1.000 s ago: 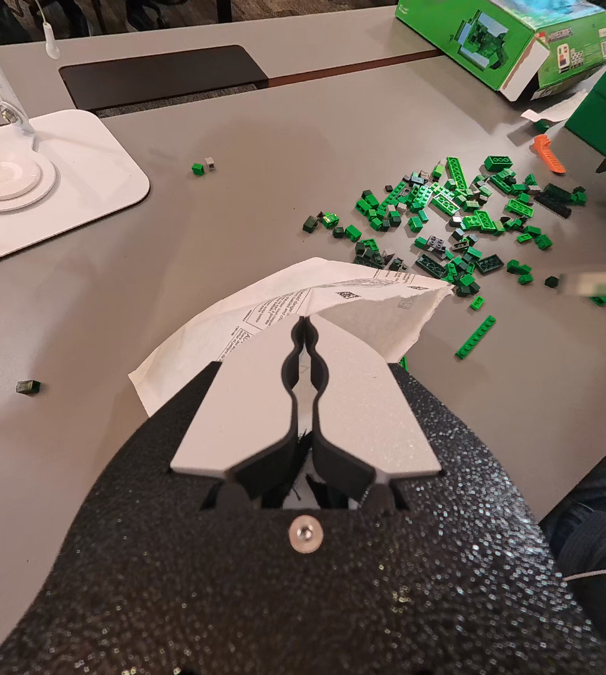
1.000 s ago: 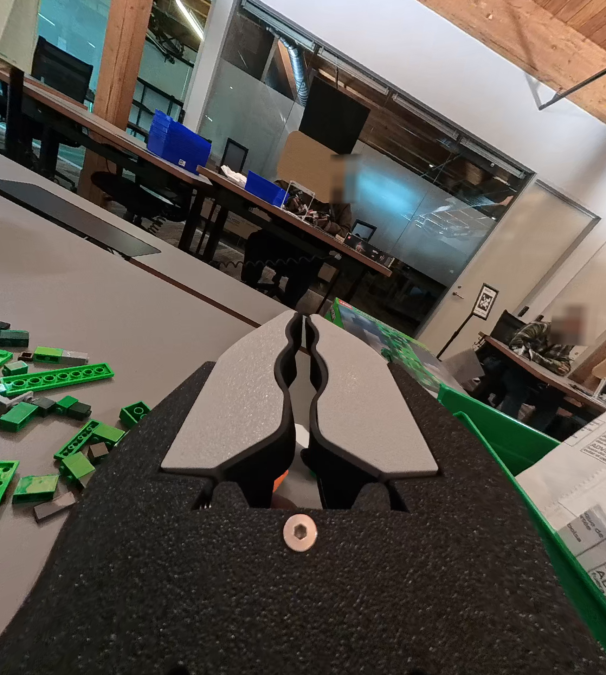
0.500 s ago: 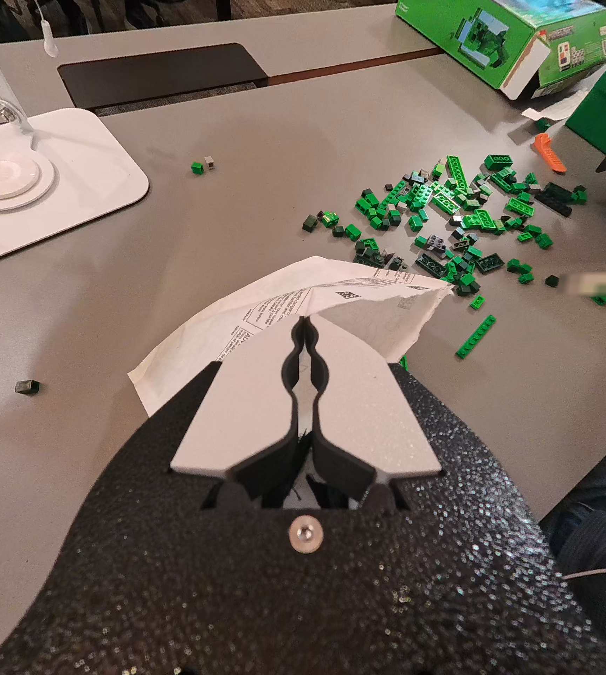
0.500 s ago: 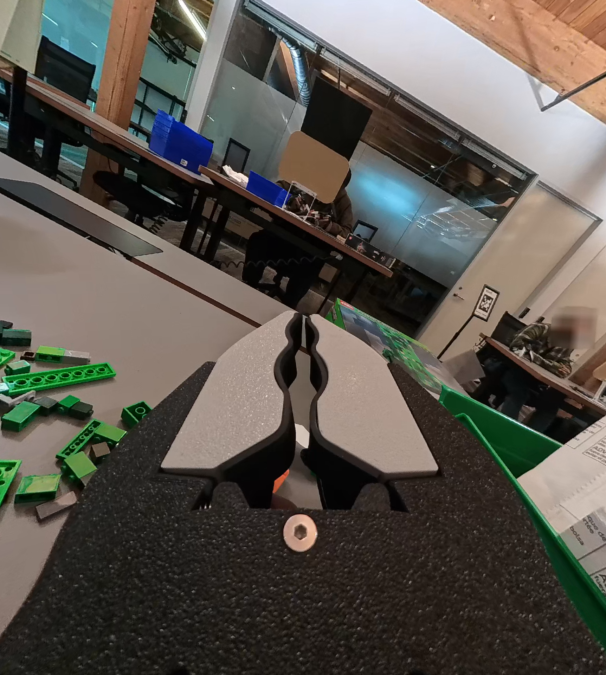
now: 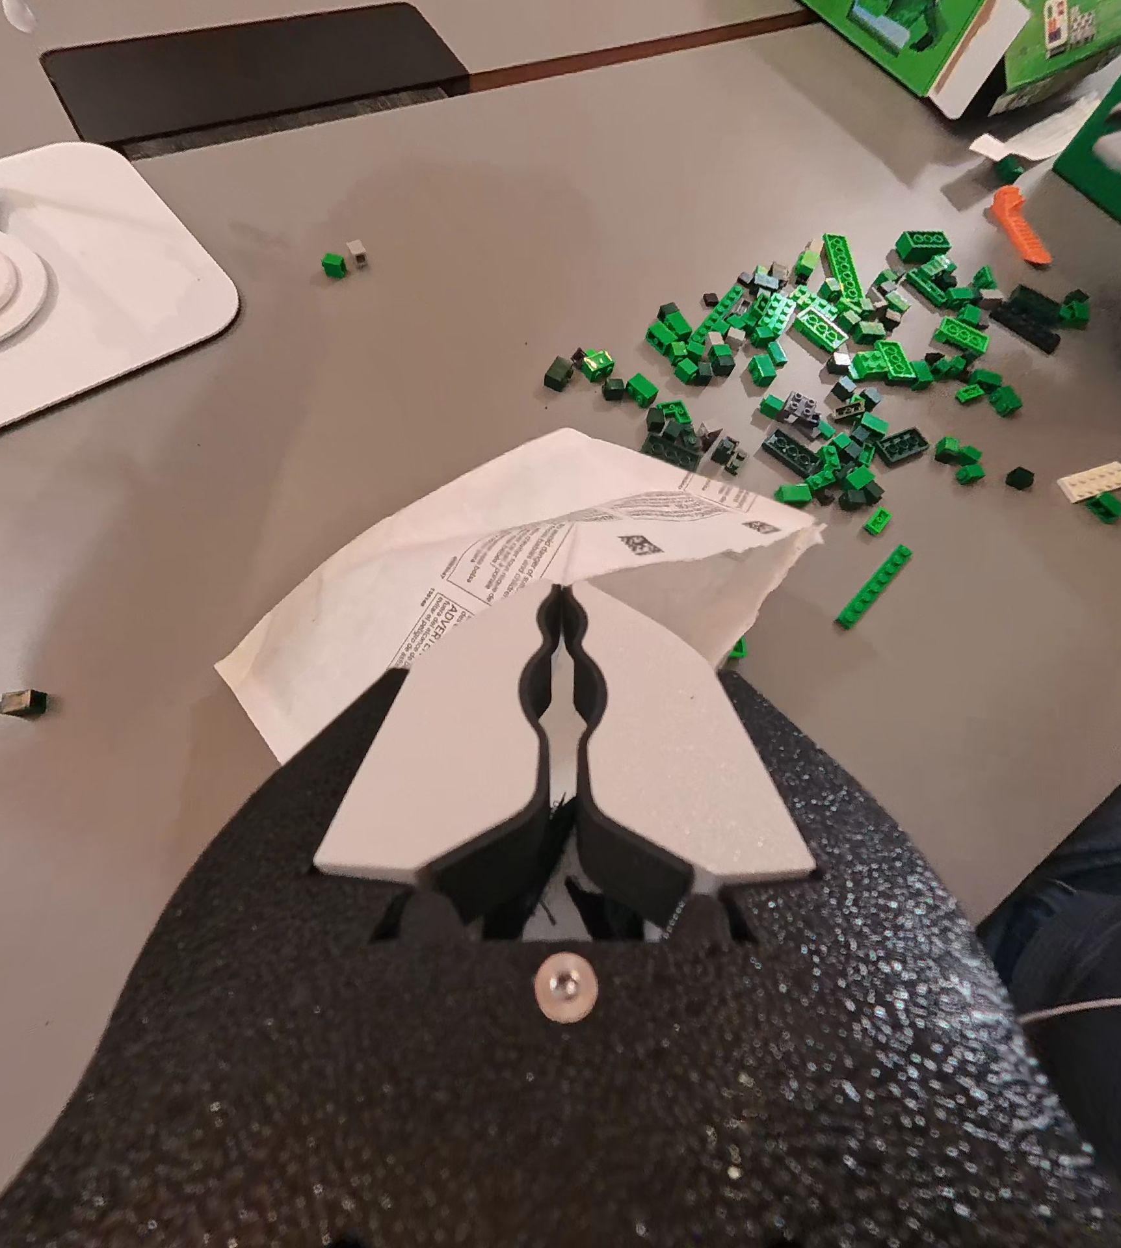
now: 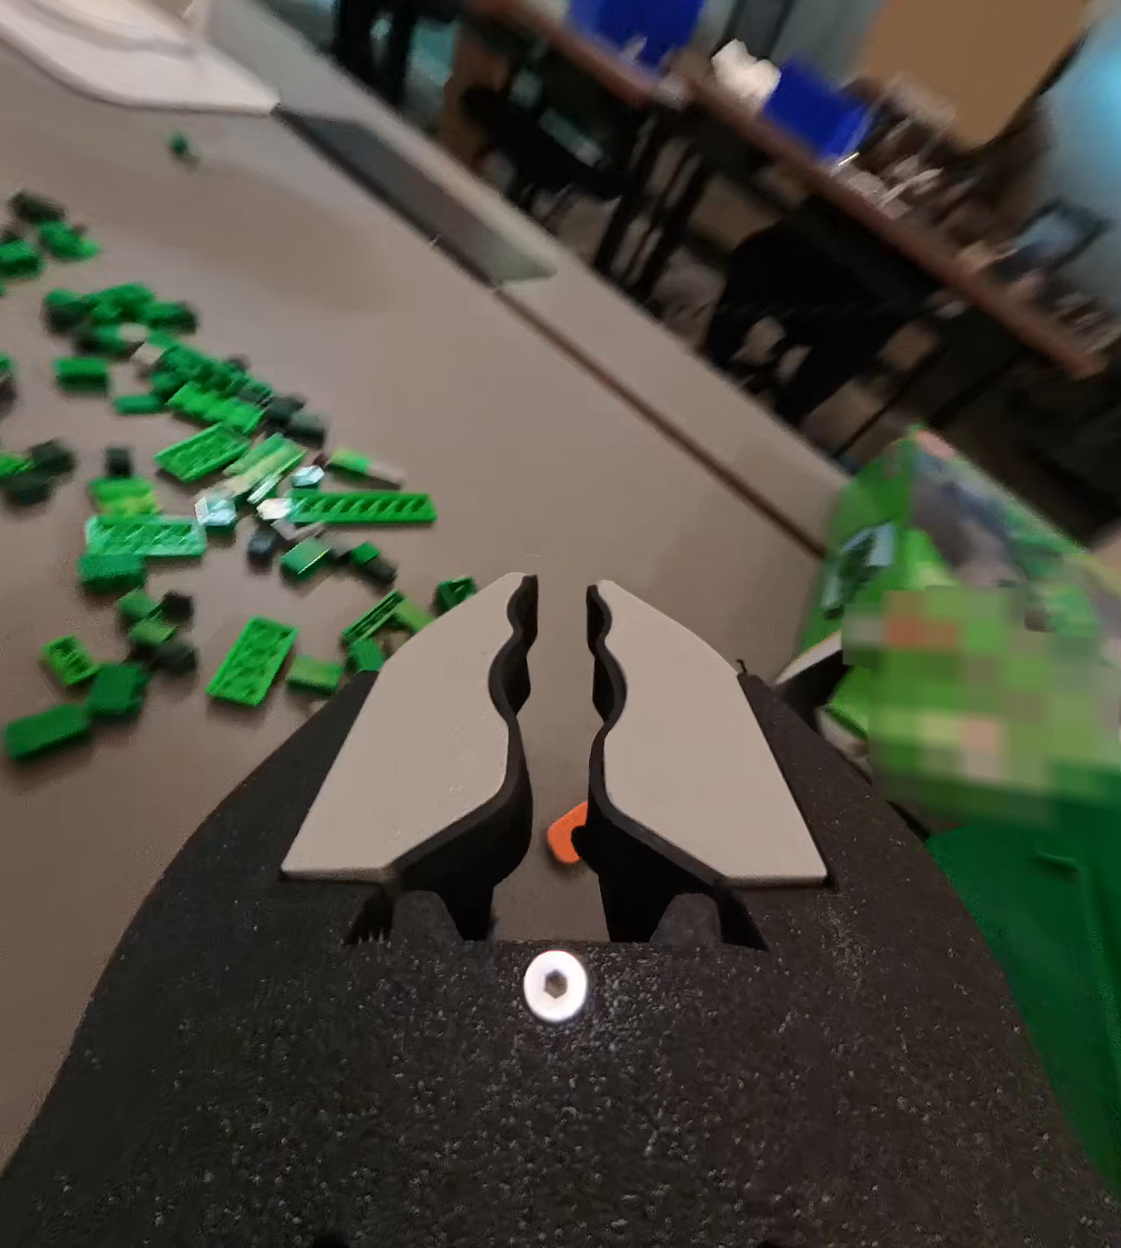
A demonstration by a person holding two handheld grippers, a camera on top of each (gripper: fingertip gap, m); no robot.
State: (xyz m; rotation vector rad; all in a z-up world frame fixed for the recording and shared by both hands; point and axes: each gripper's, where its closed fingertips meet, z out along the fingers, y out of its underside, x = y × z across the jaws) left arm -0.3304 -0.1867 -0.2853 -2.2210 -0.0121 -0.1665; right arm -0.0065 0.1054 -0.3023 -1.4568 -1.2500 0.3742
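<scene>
Two grippers: my left gripper [image 5: 561, 594] clenched white paper bag [image 5: 531, 540] above grey table [image 5: 443, 236]; right gripper [image 6: 561, 594] released. Green bricks [image 5: 835, 365] scattered at two o'clock, desks behind.

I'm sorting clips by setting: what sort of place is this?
Probably a shared office or workshop: long desks with blue bins stand behind a grey table scattered with green toy bricks.
</scene>
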